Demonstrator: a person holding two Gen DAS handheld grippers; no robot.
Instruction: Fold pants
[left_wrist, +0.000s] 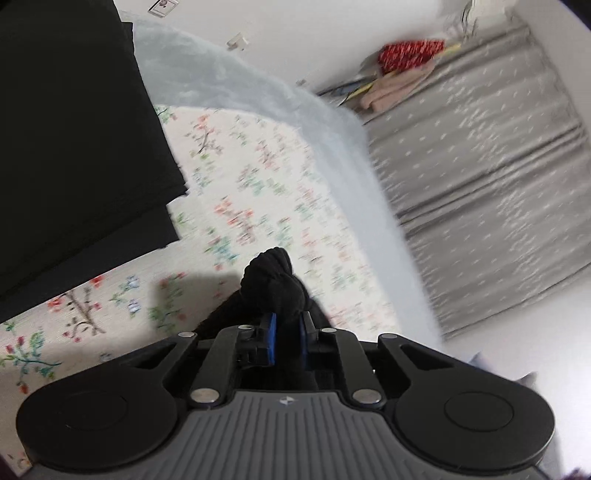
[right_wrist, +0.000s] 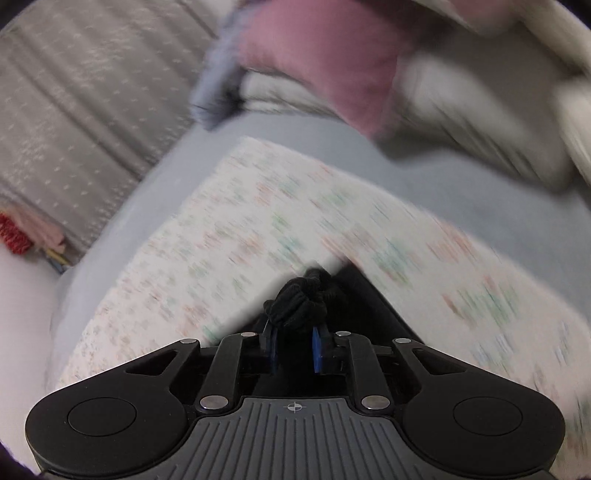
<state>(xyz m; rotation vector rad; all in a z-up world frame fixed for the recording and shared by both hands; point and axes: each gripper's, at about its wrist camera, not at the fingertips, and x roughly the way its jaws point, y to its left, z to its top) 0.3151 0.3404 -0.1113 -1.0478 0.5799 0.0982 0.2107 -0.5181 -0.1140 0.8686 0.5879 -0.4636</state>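
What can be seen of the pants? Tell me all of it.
The pants are black, of soft ribbed-looking knit. A bunched wad is pinched between the blue pads of the left gripper, and another in the right gripper. More black cloth lies flat in layers on the floral sheet in the left view. Both views are blurred.

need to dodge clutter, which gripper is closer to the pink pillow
Right. The right gripper faces the pink pillow across the bed; the left gripper view shows no pillow.

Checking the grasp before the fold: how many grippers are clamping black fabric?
2. The left gripper pinches a bunched wad of the black pants; the right gripper pinches another bunch.
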